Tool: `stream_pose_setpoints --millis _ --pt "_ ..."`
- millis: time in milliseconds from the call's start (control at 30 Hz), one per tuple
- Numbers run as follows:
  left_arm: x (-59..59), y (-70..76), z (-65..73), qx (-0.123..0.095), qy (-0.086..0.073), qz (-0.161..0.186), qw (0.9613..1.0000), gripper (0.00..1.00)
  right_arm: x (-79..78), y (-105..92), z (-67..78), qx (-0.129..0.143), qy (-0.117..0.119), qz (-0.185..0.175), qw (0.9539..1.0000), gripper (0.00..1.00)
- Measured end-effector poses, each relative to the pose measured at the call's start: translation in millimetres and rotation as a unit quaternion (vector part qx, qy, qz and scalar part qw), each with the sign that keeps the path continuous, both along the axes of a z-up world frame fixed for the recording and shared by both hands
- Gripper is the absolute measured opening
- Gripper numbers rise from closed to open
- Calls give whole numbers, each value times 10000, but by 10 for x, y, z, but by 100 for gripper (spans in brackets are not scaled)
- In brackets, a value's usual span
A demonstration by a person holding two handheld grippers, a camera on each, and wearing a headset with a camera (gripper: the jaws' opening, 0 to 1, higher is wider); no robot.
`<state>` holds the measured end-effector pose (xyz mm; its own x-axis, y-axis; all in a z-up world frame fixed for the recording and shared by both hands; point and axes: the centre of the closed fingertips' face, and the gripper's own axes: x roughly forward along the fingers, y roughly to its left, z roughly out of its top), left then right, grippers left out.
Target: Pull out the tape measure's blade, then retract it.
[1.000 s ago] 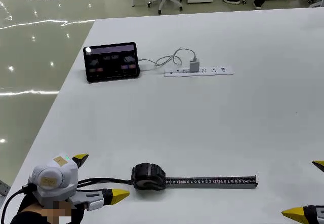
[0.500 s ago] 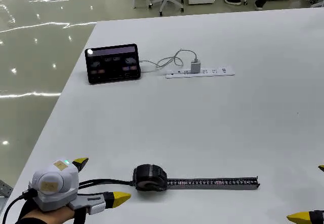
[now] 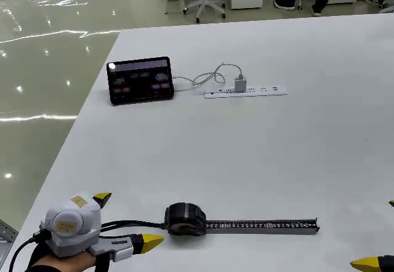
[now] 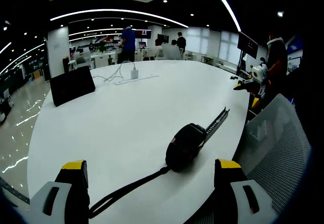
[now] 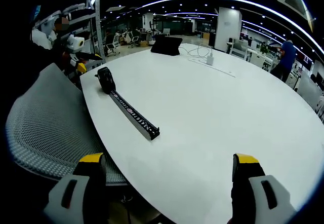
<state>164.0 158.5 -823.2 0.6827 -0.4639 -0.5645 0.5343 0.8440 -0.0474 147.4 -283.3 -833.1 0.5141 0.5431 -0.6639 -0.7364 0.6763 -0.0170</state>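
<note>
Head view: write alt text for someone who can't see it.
A black tape measure lies near the front edge of a white table, its blade pulled out toward the right. The open left gripper sits just left of it; a tablet and a power strip lie farther back.

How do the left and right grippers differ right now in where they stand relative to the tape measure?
The left gripper sits close behind the tape measure's case, whose black strap runs back between its jaws; the right gripper stands well clear of the blade's end. The left gripper faces the case end, the right gripper the blade end. Both are open and grip nothing.
</note>
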Motion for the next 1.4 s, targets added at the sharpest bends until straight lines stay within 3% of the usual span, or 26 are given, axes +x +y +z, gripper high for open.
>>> stream_pose_setpoints --millis 167,300,433,567,700,833,967,1033,1200,1233,1400 --pt "3 4 0 20 -28 -5 10000 100 -6 23 5 -13 -8 -26 10000 100" --pt "-30 -1 -45 -18 98 43 9999 100 -16 44 10 -70 16 26 10000 100" --pt "-34 -19 -41 -1 86 70 9999 100 11 61 77 -74 -35 75 9999 100" --pt "-21 -60 26 -31 29 130 9999 100 54 78 147 -122 -140 141 9997 100" --pt "-14 -84 38 -118 116 303 9994 100 96 84 167 -181 -181 188 9995 100" --pt "-42 -127 46 -362 203 471 9980 100 122 105 178 -329 -237 278 9988 100" --pt "-45 -169 119 -270 197 510 9981 100 141 114 186 -364 -223 346 9985 100" --pt "-17 -215 248 -290 34 522 9982 100 156 129 195 -419 -226 432 9979 100" --pt "61 -294 387 -187 27 512 9985 100 197 168 228 -463 -188 584 9970 100" --pt "86 -312 436 -235 -44 528 9983 100 204 174 230 -475 -184 618 9968 100" --pt "225 -378 429 -411 130 1015 9939 100 263 228 251 -510 -199 756 9956 100"
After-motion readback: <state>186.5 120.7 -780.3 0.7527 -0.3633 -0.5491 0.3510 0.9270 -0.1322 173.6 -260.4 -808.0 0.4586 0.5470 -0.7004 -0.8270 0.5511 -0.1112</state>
